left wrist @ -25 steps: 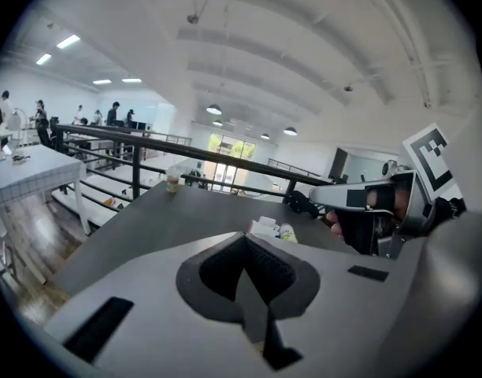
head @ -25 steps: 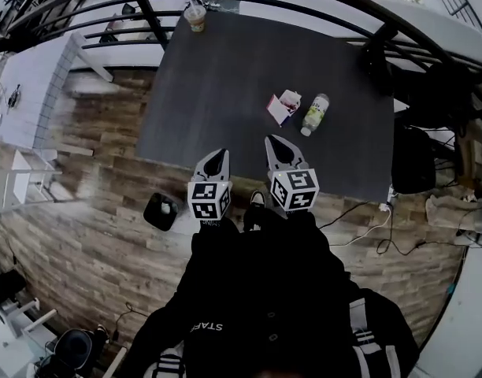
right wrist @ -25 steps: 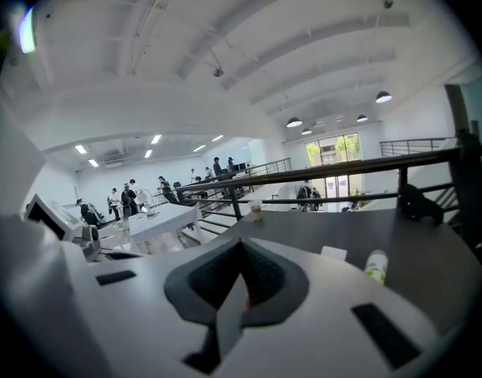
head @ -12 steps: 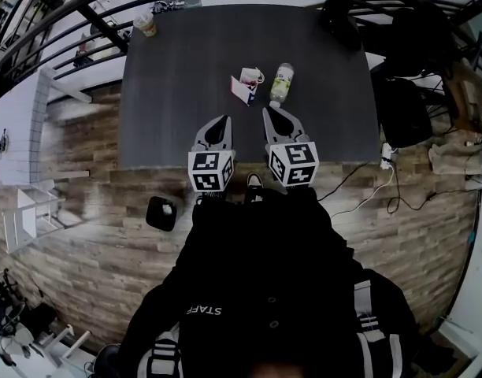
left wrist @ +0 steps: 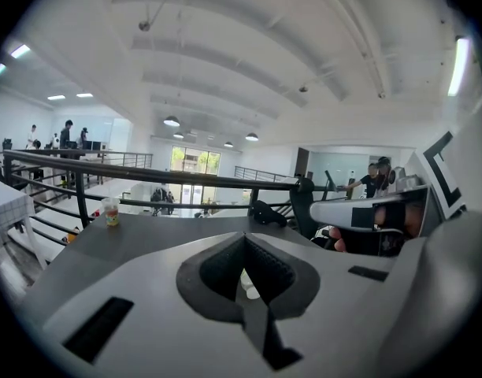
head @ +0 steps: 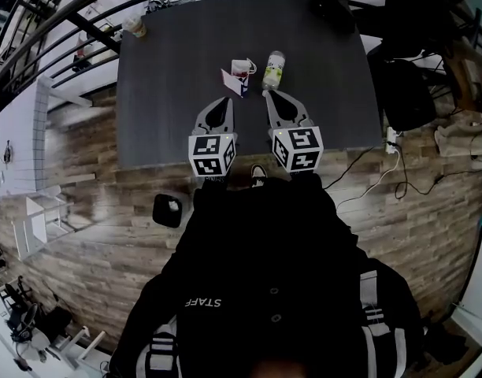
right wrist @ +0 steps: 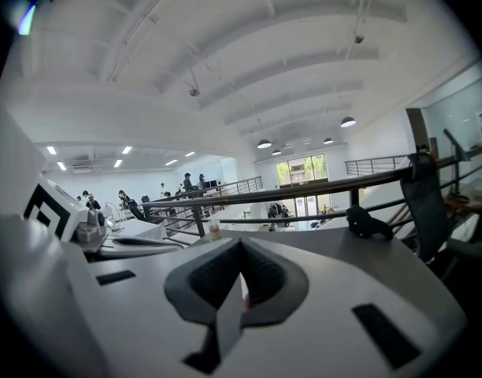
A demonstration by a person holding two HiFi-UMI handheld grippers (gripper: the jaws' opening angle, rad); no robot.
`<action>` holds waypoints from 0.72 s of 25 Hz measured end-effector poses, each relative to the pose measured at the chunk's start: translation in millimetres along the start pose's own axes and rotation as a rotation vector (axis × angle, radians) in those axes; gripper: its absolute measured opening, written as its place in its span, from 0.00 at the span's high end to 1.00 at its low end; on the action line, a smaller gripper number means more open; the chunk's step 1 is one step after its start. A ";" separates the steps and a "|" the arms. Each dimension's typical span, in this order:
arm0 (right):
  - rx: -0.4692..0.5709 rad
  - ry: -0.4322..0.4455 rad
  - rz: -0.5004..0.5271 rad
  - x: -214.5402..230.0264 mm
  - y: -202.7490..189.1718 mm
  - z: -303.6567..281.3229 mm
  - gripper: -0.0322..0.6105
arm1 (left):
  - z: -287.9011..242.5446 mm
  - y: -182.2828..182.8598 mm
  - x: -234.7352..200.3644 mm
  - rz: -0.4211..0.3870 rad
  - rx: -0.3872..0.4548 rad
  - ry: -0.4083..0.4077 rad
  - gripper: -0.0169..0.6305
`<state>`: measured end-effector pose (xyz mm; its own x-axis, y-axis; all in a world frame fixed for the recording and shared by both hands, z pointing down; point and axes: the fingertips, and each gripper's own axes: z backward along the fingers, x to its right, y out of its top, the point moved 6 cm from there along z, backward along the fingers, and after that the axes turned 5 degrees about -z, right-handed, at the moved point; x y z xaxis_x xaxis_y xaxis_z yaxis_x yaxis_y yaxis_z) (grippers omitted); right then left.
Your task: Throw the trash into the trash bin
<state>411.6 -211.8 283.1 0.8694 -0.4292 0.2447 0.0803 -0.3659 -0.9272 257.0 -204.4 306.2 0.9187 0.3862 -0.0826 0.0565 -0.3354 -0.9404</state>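
Bottle (head: 272, 69) lies beside carton (head: 239, 75) on table (head: 170, 93), with left gripper (head: 224, 102) and right gripper (head: 271, 95) clenched empty.

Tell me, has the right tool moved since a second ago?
Yes. From the near edge of the table, the right tool advanced farther over it, toward the bottle.

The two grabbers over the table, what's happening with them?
A person holds the left gripper and right gripper above the near part of a dark table. Both have their fingers shut on nothing. Just ahead lie a small carton and a plastic bottle, with a cup at the far corner. A small black bin sits on the floor. No trash is picked up yet.
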 end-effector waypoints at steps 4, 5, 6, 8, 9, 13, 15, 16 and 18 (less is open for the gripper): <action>-0.015 0.013 -0.001 1.8 -2.6 -3.4 0.93 | -4.5 2.1 3.8 -0.016 0.007 0.006 0.97; -0.018 0.016 0.000 1.7 -3.1 -4.7 0.93 | -5.1 2.2 3.3 -0.017 0.007 0.008 0.97; -0.020 0.019 0.000 1.6 -3.8 -5.7 0.93 | -5.3 1.8 2.6 -0.014 0.006 0.008 0.97; -0.027 0.024 0.000 1.4 -6.2 -7.6 0.93 | -5.5 -1.1 0.6 0.005 -0.001 0.006 0.97; -0.031 0.027 0.000 1.4 -7.7 -8.9 0.93 | -5.9 -3.2 -0.6 0.017 -0.005 0.003 0.97; -0.054 0.039 0.001 1.6 -14.5 -16.6 0.93 | -7.8 -10.4 -3.8 0.041 -0.022 0.005 0.97; -0.069 0.049 0.001 0.9 -19.1 -19.9 0.93 | -7.4 -14.4 -4.6 0.047 -0.031 0.011 0.97; -0.076 0.055 0.000 0.5 -21.6 -21.9 0.93 | -7.5 -16.3 -5.2 0.050 -0.035 0.014 0.97; -0.093 0.065 -0.001 0.6 -26.8 -27.0 0.93 | -9.1 -19.7 -6.1 0.056 -0.041 0.015 0.97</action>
<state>396.8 -224.6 315.7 0.8359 -0.4802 0.2659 0.0325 -0.4403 -0.8973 253.9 -208.0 328.2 0.9268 0.3526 -0.1296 0.0202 -0.3913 -0.9200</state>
